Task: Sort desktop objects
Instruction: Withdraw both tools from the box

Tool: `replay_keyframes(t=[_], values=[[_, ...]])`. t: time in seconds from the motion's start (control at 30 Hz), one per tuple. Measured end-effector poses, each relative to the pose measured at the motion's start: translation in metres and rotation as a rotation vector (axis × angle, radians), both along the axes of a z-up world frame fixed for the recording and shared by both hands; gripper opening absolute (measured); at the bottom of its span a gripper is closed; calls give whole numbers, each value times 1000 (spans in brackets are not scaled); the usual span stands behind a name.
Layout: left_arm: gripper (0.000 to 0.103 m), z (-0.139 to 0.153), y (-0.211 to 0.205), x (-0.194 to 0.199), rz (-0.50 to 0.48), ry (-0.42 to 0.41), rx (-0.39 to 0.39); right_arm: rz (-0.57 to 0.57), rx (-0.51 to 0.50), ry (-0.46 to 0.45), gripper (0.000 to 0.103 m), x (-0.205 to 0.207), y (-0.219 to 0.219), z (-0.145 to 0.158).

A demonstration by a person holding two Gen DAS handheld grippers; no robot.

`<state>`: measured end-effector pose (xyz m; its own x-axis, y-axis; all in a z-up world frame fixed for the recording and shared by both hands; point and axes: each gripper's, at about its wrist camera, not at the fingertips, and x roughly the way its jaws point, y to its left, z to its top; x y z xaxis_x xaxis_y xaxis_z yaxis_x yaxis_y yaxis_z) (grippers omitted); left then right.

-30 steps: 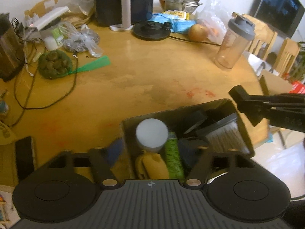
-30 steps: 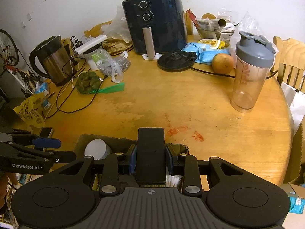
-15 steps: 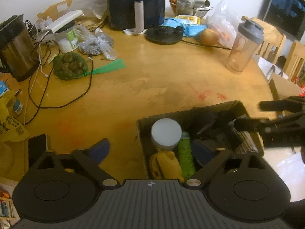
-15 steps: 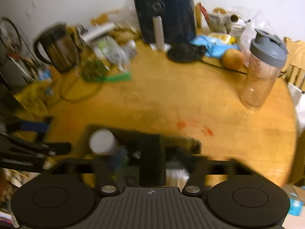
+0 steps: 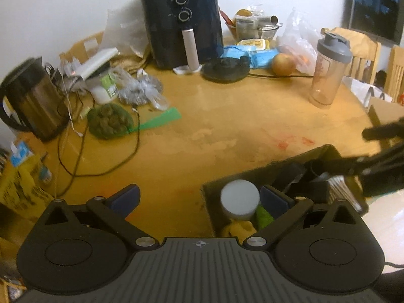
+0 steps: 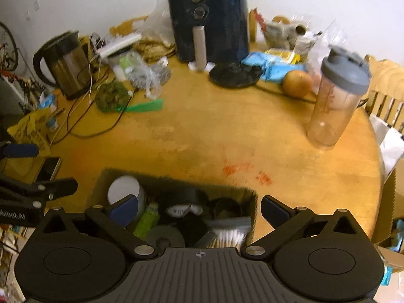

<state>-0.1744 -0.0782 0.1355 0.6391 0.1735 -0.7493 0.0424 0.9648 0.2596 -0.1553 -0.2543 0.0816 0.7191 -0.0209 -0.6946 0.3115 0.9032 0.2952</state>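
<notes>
At the near edge of the round wooden tabletop [image 6: 227, 131] sits an open cardboard box [image 6: 176, 180], already packed with things: a white-lidded jar [image 6: 123, 189] in its left end, a green tube [image 6: 146, 221] beside that, a roll of black tape [image 6: 184, 197] toward the middle, a bundle of cotton swabs [image 6: 227, 236] at the right end, and something yellow [image 5: 240, 227] tucked in at the near wall under the jar. The left hand-held gripper [image 5: 199, 199] hovers over the box's left wall with its jaws spreading to full width and nothing between them; one blue pad hangs over bare wood, the other over the box beside the jar. The right hand-held gripper [image 6: 199, 210] hangs over the box as well, its jaws likewise opening wide and gripping nothing, one pad in front of the jar and the other past the box's right end. Toward the far edge stand a dark air fryer [image 6: 209, 20], a kettle base [image 6: 234, 74] and an orange [image 6: 298, 83]; a clear shaker bottle [image 6: 338, 98] stands upright near the right edge, and a steel kettle [image 6: 65, 63] with a net of green fruit [image 6: 111, 96] stand toward the left edge.
</notes>
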Motion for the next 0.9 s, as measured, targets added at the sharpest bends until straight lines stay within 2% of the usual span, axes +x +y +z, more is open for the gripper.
replay_keyframes(t=[0.2, 0.37, 0.53, 0.63, 0.7, 0.77, 0.9], values=[[103, 10, -4, 6, 4, -17, 29, -62, -73, -103, 103, -7, -6, 21], [103, 20, -7, 11, 26, -34, 36, -67, -104, -82, 103, -4, -12, 28], [103, 24, -9, 19, 52, 4, 32, -51, -161, 44, 103, 9, -11, 26], [103, 19, -5, 26, 90, 73, -2, -54, -181, 117, 103, 14, -11, 21], [103, 15, -3, 29, 121, 129, -23, -67, -179, 203, 103, 21, -14, 14], [103, 8, 1, 31, 153, 187, -49, -78, -153, 283, 103, 25, -16, 6], [103, -5, 8, 33, 202, 289, -90, -48, -43, 363, 103, 25, -23, -7]])
